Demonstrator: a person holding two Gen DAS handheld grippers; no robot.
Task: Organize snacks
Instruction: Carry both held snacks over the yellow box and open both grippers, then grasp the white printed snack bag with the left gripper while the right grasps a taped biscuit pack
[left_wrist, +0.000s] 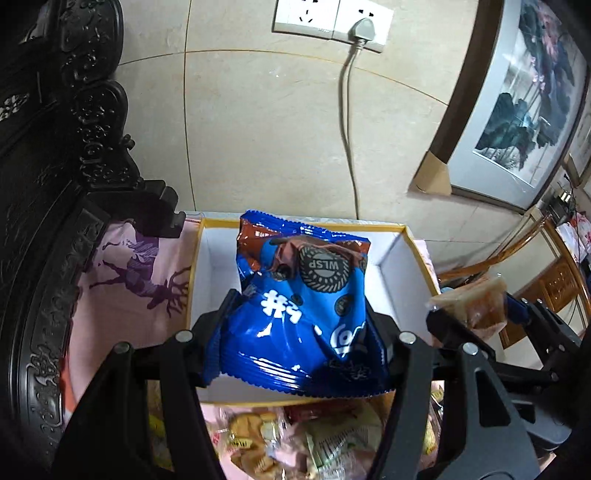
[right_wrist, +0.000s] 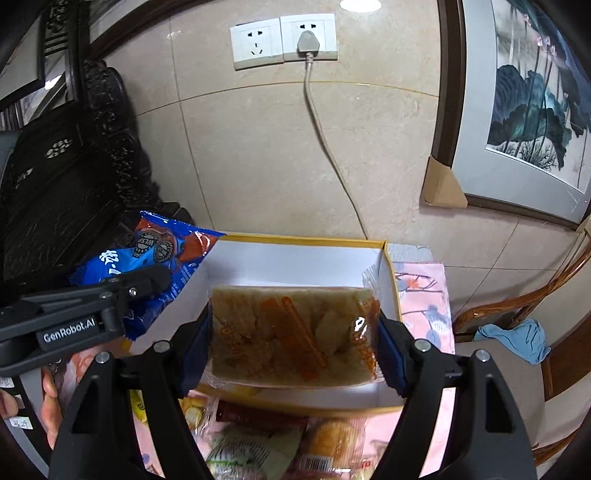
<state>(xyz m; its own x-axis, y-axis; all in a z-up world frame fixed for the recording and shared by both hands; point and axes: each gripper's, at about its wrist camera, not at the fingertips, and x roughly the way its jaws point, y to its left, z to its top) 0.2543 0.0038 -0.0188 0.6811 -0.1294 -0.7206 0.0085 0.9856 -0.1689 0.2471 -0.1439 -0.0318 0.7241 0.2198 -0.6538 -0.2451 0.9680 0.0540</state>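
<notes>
We grip a blue cookie bag in our left gripper and a clear-wrapped sandwich in our right gripper, both above the white box.

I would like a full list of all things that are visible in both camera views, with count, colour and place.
blue cookie packet: 1, blue and brown, between the left gripper's fingers, in front of the box
clear sandwich pack: 1, beige and orange, between the right gripper's fingers, in front of the box
box: 1, white inside, yellow rim, open, by the wall
loose snacks: several, mixed colours, in front of the box
cloth: 1, pink, printed, under the box
wall sockets: 2, white, one with a grey plug
framed painting: 1, dark frame, leaning at right
carved furniture: black, at left
wooden chair: brown, at right
blue rag: 1, on the chair
left gripper: black
right gripper: black
hand: 1, under the left gripper
</notes>
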